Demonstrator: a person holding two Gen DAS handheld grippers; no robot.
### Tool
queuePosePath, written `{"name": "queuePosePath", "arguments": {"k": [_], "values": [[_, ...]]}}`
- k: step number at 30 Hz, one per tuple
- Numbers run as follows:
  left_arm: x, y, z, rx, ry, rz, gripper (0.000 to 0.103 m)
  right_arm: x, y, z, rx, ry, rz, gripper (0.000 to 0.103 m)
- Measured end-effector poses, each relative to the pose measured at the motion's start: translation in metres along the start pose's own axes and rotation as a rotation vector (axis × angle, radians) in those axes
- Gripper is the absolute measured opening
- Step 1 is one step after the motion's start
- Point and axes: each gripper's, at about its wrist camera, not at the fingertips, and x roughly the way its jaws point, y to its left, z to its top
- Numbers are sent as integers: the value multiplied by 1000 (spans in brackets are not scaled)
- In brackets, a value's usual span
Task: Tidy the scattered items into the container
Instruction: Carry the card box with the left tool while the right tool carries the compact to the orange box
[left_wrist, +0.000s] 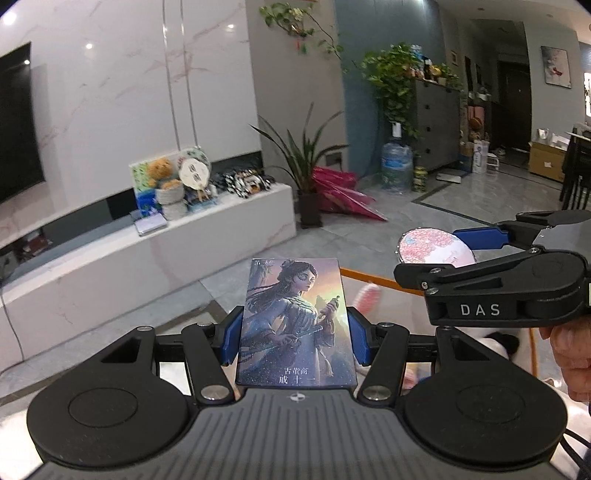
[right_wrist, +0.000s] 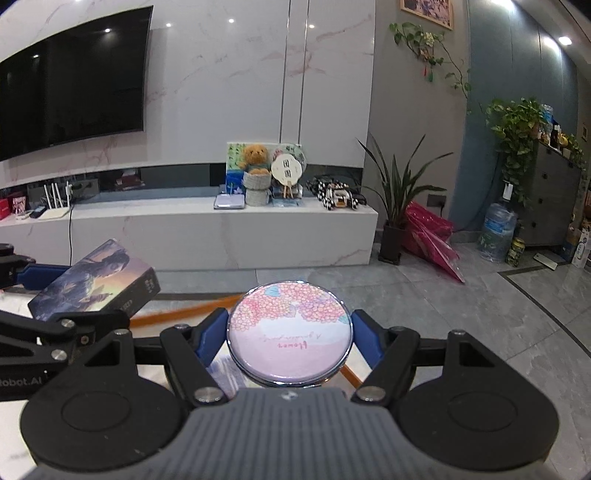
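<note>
1. Nearest the left wrist camera, the left gripper (left_wrist: 293, 334) clamps a slim illustrated card box (left_wrist: 295, 325) between its blue pads (left_wrist: 232, 339), gripped across the narrow width near the lower half, the portrait face turned toward the lens and the box held clear of any surface.

2. The box looks like light, stiff cardboard with a glossy printed wrap; it likely tolerates a firm pinch on its long edges but could slide if the squeeze slackens, so the present side-to-side hold seems the sound one.

3. Nearest the right wrist camera, the right gripper (right_wrist: 290, 338) closes on a round pocket mirror (right_wrist: 290, 334) with a pink floral lid, the pads (right_wrist: 208, 338) pressing opposite points of its chrome rim.

4. The mirror reads as small, rigid and probably fragile, with a smooth curved rim that offers little purchase; a hold straight across the widest line, as now, appears safest, and it should be lowered rather than dropped.

5. Each tool shows in the other's view, close alongside, both items aloft.

6. An orange rim (right_wrist: 184, 314) runs just beyond and below the mirror; whether it belongs to the container cannot be told.

7. Farther off stand a white TV bench (right_wrist: 221, 229) bearing a teddy bear (right_wrist: 255, 157), a potted plant (right_wrist: 397, 206) and a water jug (right_wrist: 496, 232).
</note>
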Motion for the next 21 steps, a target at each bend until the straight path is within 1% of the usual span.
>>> {"name": "queuePosePath", "arguments": {"k": [5,15,21], "values": [[18,-14,-8,0,40,-24,66,5,-13,-13,-13,33,15,74],[50,-36,-30,7,128,-54,66,18,-38,-52,-26,121,48,74],[61,-44,-39,20,160,-67,66,30,-51,-64,-1,176,67,74]]}}
